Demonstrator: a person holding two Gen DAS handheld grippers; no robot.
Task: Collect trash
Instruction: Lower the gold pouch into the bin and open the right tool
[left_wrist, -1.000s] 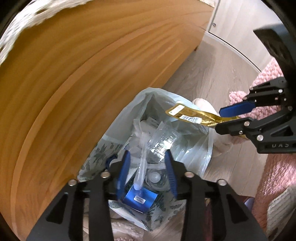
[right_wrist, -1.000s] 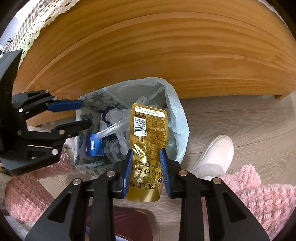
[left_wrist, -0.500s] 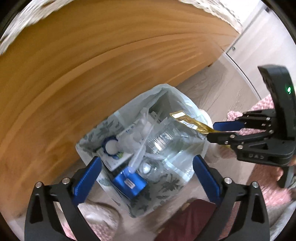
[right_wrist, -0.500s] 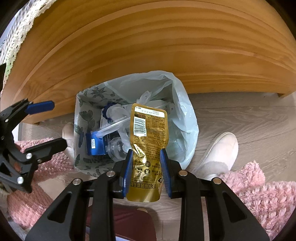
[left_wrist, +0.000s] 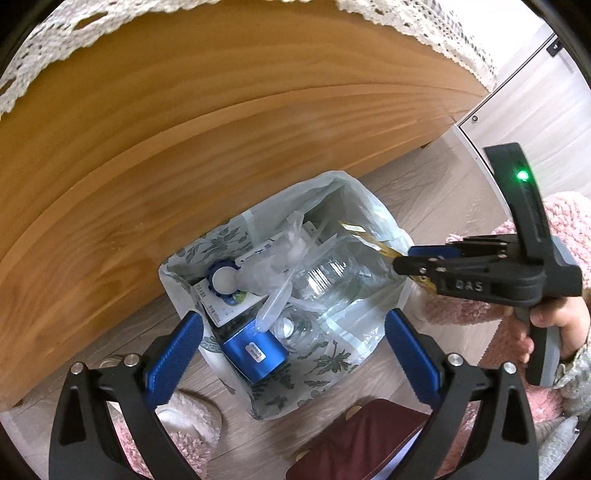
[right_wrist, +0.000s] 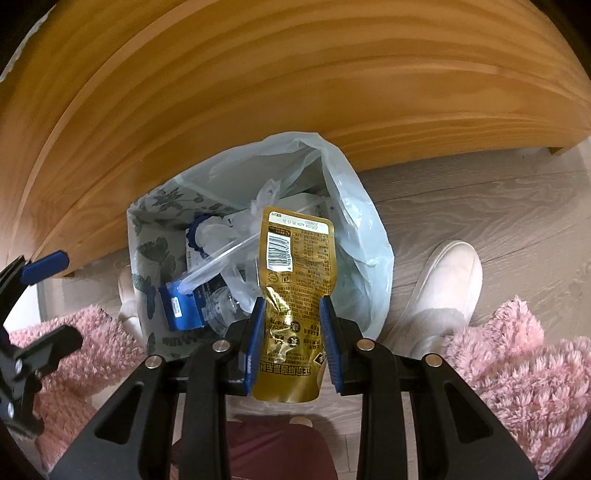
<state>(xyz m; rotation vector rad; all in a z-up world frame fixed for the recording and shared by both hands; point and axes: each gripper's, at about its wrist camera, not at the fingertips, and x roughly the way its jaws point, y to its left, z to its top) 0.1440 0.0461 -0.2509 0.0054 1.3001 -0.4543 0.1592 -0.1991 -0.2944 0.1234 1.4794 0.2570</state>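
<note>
I hold the gold pouch (right_wrist: 295, 295) in my right gripper (right_wrist: 291, 343), its blue fingers (right_wrist: 256, 343) clenched on the lower, crumpled half. The pouch stands up along the fingers, its top over the open mouth of the trash bag (right_wrist: 354, 206), with the barcode and small print facing me. The print I cannot read.

In the bag lie a blue box (left_wrist: 255, 350) with a small white label, a clear plastic bottle (left_wrist: 332, 273), a blue-rimmed cap (left_wrist: 221, 280) and crumpled clear film. The bag is pale green plastic inside a holder with a leaf pattern.

My left gripper (left_wrist: 291, 354) points steeply down over the near side of the bag, its fingers (left_wrist: 173, 354) released and spread wide, nothing between them. From the left camera my right gripper (left_wrist: 402, 264) comes in from the right, a hand (left_wrist: 554, 325) on its handle, a green light on its body and the letters "DAS" on its side.

The bag stands on a pale wood floor (right_wrist: 480, 206) against a big wooden panel (left_wrist: 184, 147) with white lace (left_wrist: 424, 33) on its top edge. A pink fluffy rug (right_wrist: 517, 369) lies near on the right, and a white slipper (right_wrist: 443, 291) stands just beside the bag.
</note>
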